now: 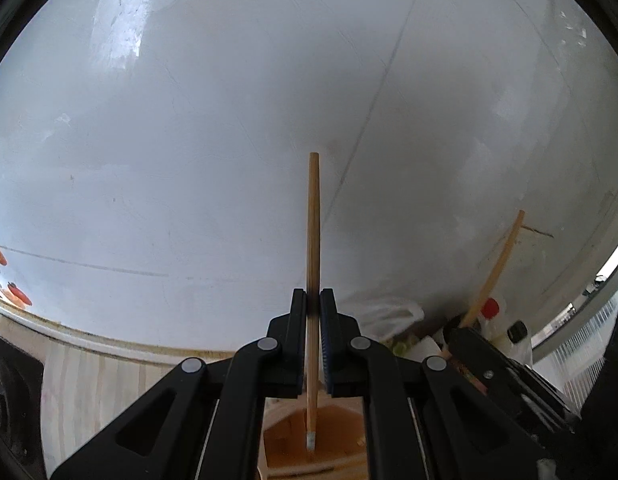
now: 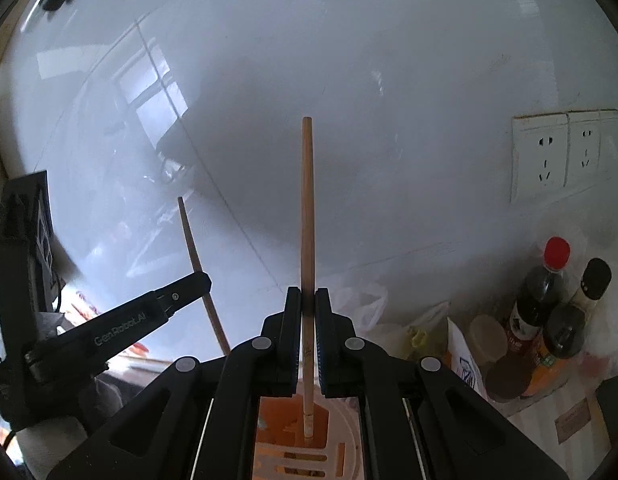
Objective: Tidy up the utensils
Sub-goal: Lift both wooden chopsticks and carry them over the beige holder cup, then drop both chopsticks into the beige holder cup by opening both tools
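A: What does the left hand-held gripper (image 1: 313, 300) have?

B: Its jaws are closed tight on a wooden chopstick (image 1: 313, 232). The stick stands upright between the pads, thick end up against the white wall (image 1: 189, 120), and its pale tip hangs inside an orange utensil holder (image 1: 293, 440) just below the jaws.

A: And the right hand-held gripper (image 2: 307, 300)?

B: Much the same. It is clamped on a second chopstick (image 2: 307, 208), also upright, with the lower end down in the orange slotted holder (image 2: 277, 420).

A: Can each see the other?

B: Yes. From the right wrist, the left hand-held gripper shows at the left, its stick leaning against the wall.

A: Anything else nearby?

B: On the table to the right stand a red-capped sauce bottle (image 2: 541, 292) and a black-capped bottle (image 2: 589, 284), close together, with a double wall socket (image 2: 561, 152) above them. A crumpled clear plastic bag (image 2: 365, 304) lies behind the holder.
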Available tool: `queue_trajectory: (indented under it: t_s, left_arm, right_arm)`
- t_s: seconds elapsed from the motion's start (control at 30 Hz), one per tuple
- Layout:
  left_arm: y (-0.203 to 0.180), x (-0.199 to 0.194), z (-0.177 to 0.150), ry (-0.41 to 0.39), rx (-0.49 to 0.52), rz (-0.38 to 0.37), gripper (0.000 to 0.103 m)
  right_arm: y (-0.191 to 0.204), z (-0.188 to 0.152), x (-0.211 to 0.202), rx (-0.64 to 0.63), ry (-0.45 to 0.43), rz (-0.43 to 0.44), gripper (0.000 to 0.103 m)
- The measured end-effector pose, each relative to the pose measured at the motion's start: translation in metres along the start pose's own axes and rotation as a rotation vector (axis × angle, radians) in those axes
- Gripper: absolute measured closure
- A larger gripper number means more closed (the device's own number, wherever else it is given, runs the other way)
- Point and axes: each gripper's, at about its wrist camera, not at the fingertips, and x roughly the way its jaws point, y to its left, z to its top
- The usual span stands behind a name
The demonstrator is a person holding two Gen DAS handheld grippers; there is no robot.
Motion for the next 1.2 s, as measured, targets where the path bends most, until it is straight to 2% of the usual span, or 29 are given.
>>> queue_trajectory:
  t_s: [0.13, 0.2, 0.27, 0.3, 0.33, 0.4, 0.5, 0.53, 0.57, 0.63, 0.7, 0.73, 0.8, 0.83, 0.9, 1.0, 1.1, 1.17, 1.2]
  left_arm:
    - [0.001, -0.008, -0.004, 0.076, 0.004, -0.019, 0.096]
    - [0.001, -0.015, -0.006, 0.128, 0.008, -0.002, 0.095]
    - [-0.004, -0.026, -0.004, 0.167, 0.026, 0.023, 0.084]
    - [-0.003, -0.037, -0.004, 0.16, 0.036, 0.048, 0.064]
    - [0.0, -0.045, -0.004, 0.148, 0.037, 0.062, 0.04]
    - [0.004, -0.069, -0.006, 0.102, 0.02, 0.097, 0.017]
    - [0.009, -0.1, -0.015, 0.038, 0.01, 0.176, 0.009]
    - [0.007, -0.107, -0.021, 0.025, 0.01, 0.203, 0.0]
    - [0.008, -0.114, -0.028, 0.005, 0.005, 0.219, 0.0]
    - [0.002, -0.121, -0.045, -0.015, 0.016, 0.265, 0.0]
    - [0.002, -0.13, -0.064, -0.02, 0.025, 0.313, 0.0]
    - [-0.001, -0.129, -0.075, -0.016, 0.028, 0.324, 0.0]
    - [-0.003, -0.124, -0.098, 0.024, 0.033, 0.336, 0.0]
    - [-0.005, -0.12, -0.107, 0.047, 0.037, 0.338, 0.0]
    - [-0.013, -0.102, -0.127, 0.096, 0.057, 0.358, 0.0]
    - [-0.017, -0.074, -0.16, 0.174, 0.082, 0.393, 0.0]
    - [-0.013, -0.051, -0.193, 0.277, 0.078, 0.397, 0.0]
    - [-0.01, -0.036, -0.212, 0.345, 0.064, 0.392, 0.0]
    - [-0.008, -0.028, -0.222, 0.379, 0.056, 0.388, 0.0]
  right_arm:
    - [0.005, -0.007, 0.002, -0.023, 0.041, 0.025, 0.096]
    - [0.004, -0.011, 0.007, -0.03, 0.116, 0.051, 0.096]
    - [0.0, -0.013, 0.005, -0.035, 0.167, 0.068, 0.093]
    - [-0.003, -0.014, 0.004, -0.039, 0.184, 0.071, 0.08]
    - [-0.005, -0.014, -0.002, -0.031, 0.19, 0.07, 0.057]
    - [-0.012, -0.009, -0.016, -0.008, 0.17, 0.072, 0.035]
    - [-0.027, -0.006, -0.051, 0.025, 0.125, 0.062, 0.034]
    - [-0.03, -0.006, -0.058, 0.028, 0.125, 0.051, 0.034]
    - [-0.033, -0.008, -0.068, 0.032, 0.125, 0.035, 0.034]
    - [-0.041, -0.014, -0.088, 0.047, 0.112, 0.008, 0.022]
    - [-0.047, -0.022, -0.103, 0.058, 0.106, -0.011, 0.016]
    - [-0.053, -0.031, -0.114, 0.071, 0.093, -0.012, 0.015]
    - [-0.061, -0.048, -0.126, 0.084, 0.081, -0.033, 0.003]
    - [-0.066, -0.058, -0.129, 0.091, 0.088, -0.05, 0.001]
    - [-0.074, -0.073, -0.129, 0.1, 0.119, -0.087, 0.001]
    - [-0.088, -0.102, -0.119, 0.123, 0.211, -0.107, 0.001]
    - [-0.098, -0.136, -0.102, 0.117, 0.306, -0.149, 0.003]
    - [-0.102, -0.154, -0.087, 0.109, 0.384, -0.16, 0.016]
    - [-0.104, -0.166, -0.079, 0.111, 0.432, -0.154, 0.026]
